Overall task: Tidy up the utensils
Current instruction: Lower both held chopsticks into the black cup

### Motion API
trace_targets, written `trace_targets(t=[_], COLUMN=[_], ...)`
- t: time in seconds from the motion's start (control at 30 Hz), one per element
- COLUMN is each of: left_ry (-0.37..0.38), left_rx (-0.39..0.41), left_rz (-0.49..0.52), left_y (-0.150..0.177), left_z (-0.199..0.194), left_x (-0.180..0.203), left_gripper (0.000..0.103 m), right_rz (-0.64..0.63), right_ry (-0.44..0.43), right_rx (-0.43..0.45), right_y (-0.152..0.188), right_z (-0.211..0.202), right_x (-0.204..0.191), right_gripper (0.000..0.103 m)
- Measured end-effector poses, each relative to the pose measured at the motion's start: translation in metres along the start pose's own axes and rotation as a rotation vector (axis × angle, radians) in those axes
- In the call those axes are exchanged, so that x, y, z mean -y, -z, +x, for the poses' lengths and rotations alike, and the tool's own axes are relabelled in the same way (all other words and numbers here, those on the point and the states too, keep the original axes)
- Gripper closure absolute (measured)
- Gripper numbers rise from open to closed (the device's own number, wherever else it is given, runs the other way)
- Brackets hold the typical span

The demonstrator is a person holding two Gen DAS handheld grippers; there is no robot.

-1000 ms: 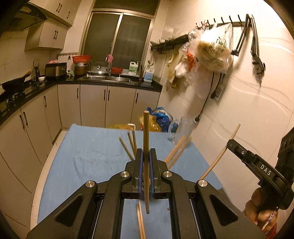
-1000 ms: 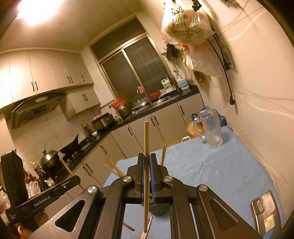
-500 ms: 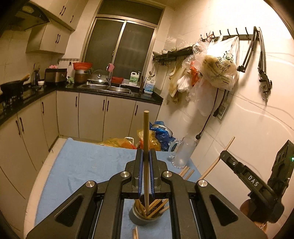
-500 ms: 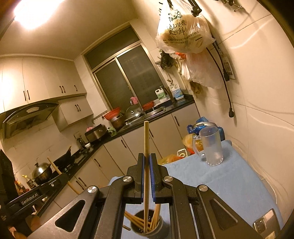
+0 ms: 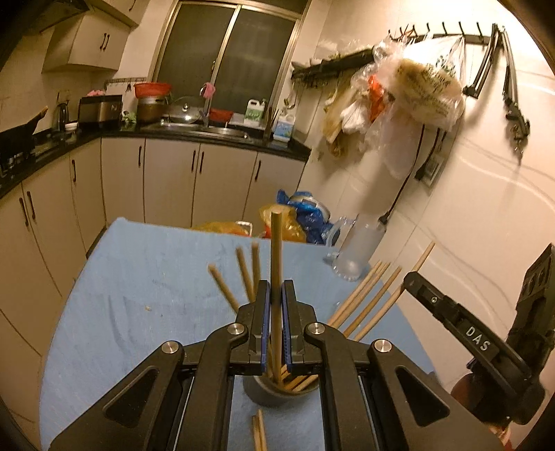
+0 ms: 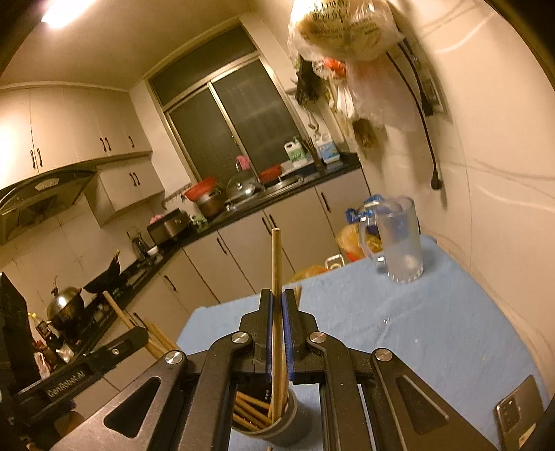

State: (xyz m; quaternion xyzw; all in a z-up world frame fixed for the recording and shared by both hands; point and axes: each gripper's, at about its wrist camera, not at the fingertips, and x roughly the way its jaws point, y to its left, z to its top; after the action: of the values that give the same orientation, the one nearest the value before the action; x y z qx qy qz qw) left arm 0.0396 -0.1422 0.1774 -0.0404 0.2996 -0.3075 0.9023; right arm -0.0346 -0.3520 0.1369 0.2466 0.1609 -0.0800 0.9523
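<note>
Each gripper, left (image 5: pixel 275 324) and right (image 6: pixel 276 328), clamps one chopstick (image 5: pixel 275 263) upright; the holder (image 6: pixel 277 425) below is half hidden, its sticks uncountable.

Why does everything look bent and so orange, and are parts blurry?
Both views are fisheye, bending the cabinets and walls under warm light. Left wrist view: the hanging bags smear. Right wrist view: the ceiling lamp glares; the glass mug looks fairly sharp.

Your worktop (image 5: pixel 145 284) wears a plain pale-blue cloth; the chopsticks (image 5: pixel 367 301) at centre frame are tan wood, the holder (image 6: pixel 288 421) low in frame dark grey — blue pads line your black jaws. Upper right, a frosted clear mug (image 6: pixel 399 243).
</note>
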Motion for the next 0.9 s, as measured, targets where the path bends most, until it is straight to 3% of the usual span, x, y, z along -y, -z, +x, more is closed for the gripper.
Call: trace_targets(t=[0.37, 0.9], left_ry=[-0.015, -0.03], left_rx=[-0.019, -0.017], left_rz=[0.03, 0.024], left_y=[0.018, 0.017], left_z=[0.018, 0.022], left_x=[-0.001, -0.003], left_gripper=[0.097, 0.097], right_rz=[-0.014, 0.015], right_ry=[-0.002, -0.022], right_rx=[-0.055, -0.091], right_y=[0.017, 0.015], right_z=[0.018, 0.029], right_x=[0.004, 0.015], right_gripper=[0.097, 0.096])
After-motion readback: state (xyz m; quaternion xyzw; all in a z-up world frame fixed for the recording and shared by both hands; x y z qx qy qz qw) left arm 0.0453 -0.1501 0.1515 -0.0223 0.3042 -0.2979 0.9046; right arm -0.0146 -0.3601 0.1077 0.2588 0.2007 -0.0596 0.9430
